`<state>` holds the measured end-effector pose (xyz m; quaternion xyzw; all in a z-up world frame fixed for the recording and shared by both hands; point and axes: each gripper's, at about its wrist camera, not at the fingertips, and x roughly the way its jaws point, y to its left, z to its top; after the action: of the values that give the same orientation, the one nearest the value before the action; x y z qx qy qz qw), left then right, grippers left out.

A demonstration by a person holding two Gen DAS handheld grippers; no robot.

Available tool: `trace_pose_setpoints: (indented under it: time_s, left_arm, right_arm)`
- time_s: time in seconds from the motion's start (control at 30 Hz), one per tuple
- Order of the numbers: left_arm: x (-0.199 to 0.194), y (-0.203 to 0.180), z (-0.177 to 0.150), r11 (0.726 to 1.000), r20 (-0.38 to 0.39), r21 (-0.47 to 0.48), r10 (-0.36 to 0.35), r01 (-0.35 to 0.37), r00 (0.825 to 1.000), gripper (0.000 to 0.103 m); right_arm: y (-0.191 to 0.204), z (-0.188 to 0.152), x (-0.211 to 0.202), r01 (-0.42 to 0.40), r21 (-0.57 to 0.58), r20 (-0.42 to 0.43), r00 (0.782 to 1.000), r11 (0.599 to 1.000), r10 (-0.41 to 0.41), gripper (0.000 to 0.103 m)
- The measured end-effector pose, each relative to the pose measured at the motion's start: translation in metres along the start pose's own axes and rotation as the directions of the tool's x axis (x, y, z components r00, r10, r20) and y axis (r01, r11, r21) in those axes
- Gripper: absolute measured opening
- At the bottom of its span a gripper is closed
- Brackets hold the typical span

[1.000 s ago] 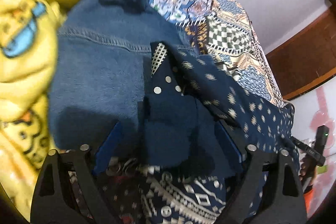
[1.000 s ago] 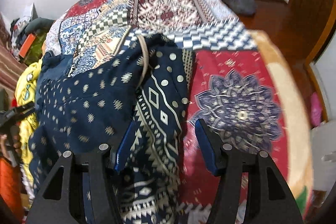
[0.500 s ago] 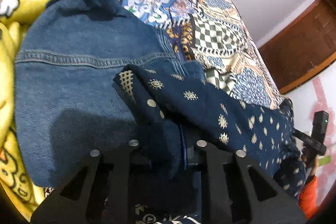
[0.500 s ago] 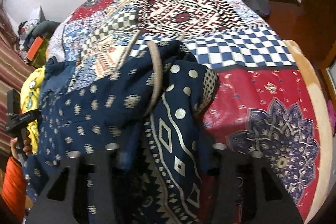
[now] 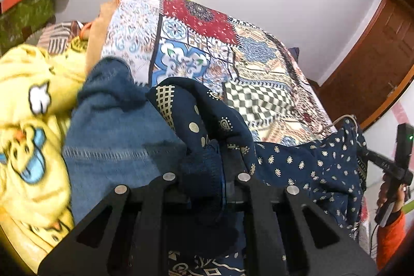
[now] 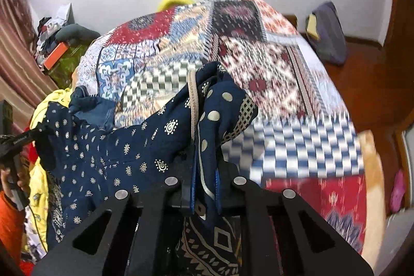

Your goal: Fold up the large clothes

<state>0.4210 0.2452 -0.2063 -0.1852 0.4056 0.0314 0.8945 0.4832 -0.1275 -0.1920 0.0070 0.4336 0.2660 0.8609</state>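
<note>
Navy printed garment pinched in both narrow claws, left claw, right claw, denim clearest in left view

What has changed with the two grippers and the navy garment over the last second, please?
Both the left gripper and the right gripper, open a second ago, closed on the navy printed garment and lifted it off the patchwork bedspread. The denim garment and yellow blanket stayed put.

Home bedrm; quilted bed
</note>
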Motion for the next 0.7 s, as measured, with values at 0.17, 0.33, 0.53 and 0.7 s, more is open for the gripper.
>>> trace_pose_setpoints:
  time_s: [0.17,0.33,0.53,0.7]
  left_arm:
    - [0.030,0.011,0.004,0.997,-0.054,0.014,0.082,-0.081,0.995,0.014]
    - [0.068,0.031,-0.012,0.990,-0.149,-0.007,0.140,-0.142,0.979,0.016]
    - [0.073,0.030,-0.030,0.975,-0.181,0.063,0.222,-0.214,0.958,0.027]
    - [0.047,0.009,-0.030,0.963,-0.155,0.145,0.250,-0.228,0.956,0.028]
  right_arm:
    - [-0.002,0.013,0.017,0.040,0.005,0.015,0.999,0.999,-0.040,0.007]
    - [-0.013,0.006,0.035,0.079,0.009,-0.023,0.997,0.997,-0.079,0.007]
    - [-0.023,-0.007,0.035,0.142,-0.006,-0.058,0.988,0.990,-0.143,0.007]
    - [-0.018,-0.014,0.008,0.163,-0.030,-0.059,0.985,0.986,-0.165,0.007]
